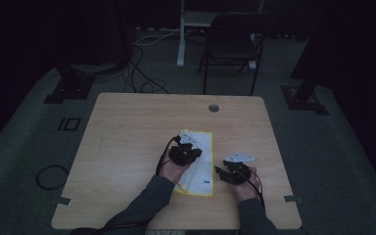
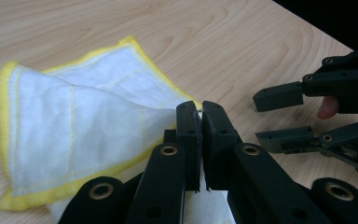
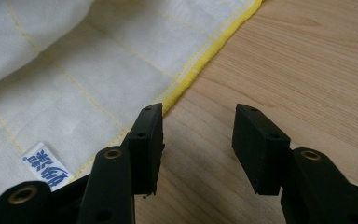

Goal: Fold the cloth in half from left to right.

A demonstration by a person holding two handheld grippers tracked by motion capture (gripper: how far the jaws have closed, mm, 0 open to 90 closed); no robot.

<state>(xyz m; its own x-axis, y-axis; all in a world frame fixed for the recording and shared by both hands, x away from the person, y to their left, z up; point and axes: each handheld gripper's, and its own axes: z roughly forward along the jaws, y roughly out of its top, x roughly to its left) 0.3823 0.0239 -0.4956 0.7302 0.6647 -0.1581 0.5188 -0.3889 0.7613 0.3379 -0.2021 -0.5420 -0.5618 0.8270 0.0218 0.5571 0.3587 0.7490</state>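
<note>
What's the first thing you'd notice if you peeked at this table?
The white cloth with yellow edging stands out, lying on the pale wooden table in a dark room. The left gripper has its jaws pinched shut on the cloth, lifting a fold of it. The right gripper waits open just beside the cloth's yellow edge, near a small blue-lettered label.

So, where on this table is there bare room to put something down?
The wooden table is bare left of the yellow-edged cloth, and along the far edge around the round cable hole. It is crowded near the person: the left gripper pinches the cloth, the open right gripper beside it.
</note>
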